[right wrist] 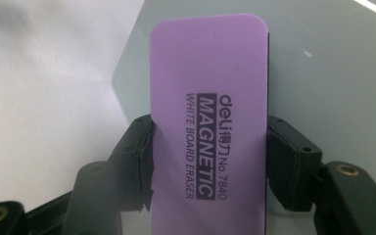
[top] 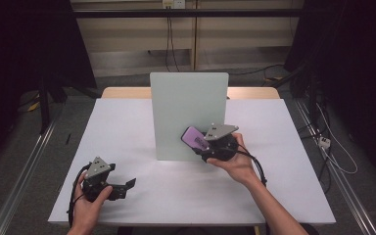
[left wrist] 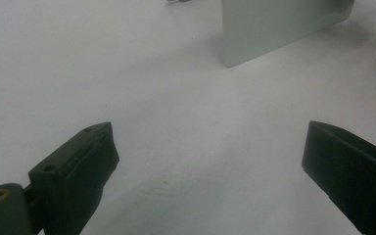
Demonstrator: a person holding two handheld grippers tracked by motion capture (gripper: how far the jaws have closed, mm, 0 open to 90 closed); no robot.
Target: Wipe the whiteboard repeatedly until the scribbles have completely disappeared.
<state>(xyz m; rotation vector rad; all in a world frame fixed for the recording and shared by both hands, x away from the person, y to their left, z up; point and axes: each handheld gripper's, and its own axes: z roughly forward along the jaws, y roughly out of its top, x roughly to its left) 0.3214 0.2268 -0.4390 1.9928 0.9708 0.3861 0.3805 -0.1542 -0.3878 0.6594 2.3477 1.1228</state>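
A purple magnetic whiteboard eraser [top: 195, 137] [right wrist: 209, 122] is clamped across its width by my right gripper [top: 201, 144] [right wrist: 209, 156], which is shut on it. The eraser's far end lies against or just in front of the lower right face of the upright pale green board [top: 188, 115] [right wrist: 323, 73]; contact cannot be told. My left gripper [top: 127, 185] [left wrist: 208, 161] rests low at the front left of the table, its jaws wide apart with nothing between them. The board's lower corner [left wrist: 274, 29] stands ahead of it.
The white tabletop [top: 127, 127] spreads around the board. A wooden edge [top: 122, 92] shows behind it. Cables [top: 333, 147] and metal rails run along the floor on the right, dark curtains on both sides.
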